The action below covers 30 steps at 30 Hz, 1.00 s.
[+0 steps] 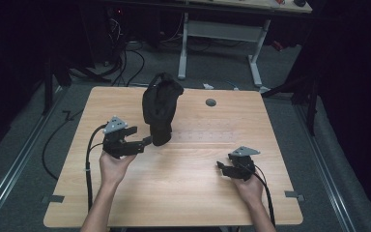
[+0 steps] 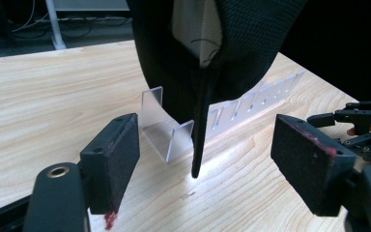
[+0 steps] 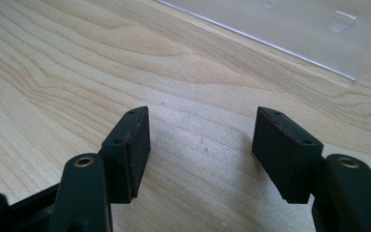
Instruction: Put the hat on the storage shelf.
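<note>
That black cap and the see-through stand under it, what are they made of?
The black cap looks like woven fabric, matte, with a fine mesh texture. The stand seems clear acrylic or similar plastic: smooth, glossy, with the wooden table visible through its bent sheets.

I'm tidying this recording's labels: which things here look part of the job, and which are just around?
Likely part of the job:
black cap
clear acrylic stand
left gripper
right gripper

Just around:
grey disc
far desk

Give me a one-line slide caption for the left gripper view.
Open hand-held gripper faces a black cap hanging on a clear plastic stand on a wooden table.
</note>
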{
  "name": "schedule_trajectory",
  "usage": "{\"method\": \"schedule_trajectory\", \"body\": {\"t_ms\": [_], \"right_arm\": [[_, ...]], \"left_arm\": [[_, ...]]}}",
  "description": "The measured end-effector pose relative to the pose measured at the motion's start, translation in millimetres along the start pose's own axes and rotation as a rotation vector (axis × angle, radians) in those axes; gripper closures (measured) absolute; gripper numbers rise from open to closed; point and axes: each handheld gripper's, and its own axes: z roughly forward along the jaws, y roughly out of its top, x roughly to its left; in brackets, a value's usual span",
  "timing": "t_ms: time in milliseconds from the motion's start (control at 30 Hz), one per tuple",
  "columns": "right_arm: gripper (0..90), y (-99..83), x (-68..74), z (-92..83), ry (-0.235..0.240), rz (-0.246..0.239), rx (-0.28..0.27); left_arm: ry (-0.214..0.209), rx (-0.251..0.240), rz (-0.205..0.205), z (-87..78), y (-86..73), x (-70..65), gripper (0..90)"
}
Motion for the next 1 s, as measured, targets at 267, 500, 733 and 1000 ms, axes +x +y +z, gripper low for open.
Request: {"method": "schedule_trajectory", "body": {"t_ms": [267, 500, 733, 1000], "right_arm": [[38.8, 0.0, 0.0, 0.0, 0.000, 0.000, 0.000], [38.8, 0.0, 0.0, 0.0, -0.001, 0.000, 0.000], [38.8, 0.0, 0.1, 0.0, 0.000, 0.000, 0.000], [38.8, 0.0, 0.1, 0.0, -0.001, 0.000, 0.000]], "left_arm": [[0.003, -0.018, -0.022, -12.6, -0.3, 6.7, 26.5], [0.017, -0.011, -0.040, -19.5, -6.1, 15.1, 27.0], [0.033, 0.004, -0.040, -20.3, -14.4, 19.7, 27.4], [0.060, 0.031, -0.047, -23.6, -27.9, 30.1, 27.8]]}}
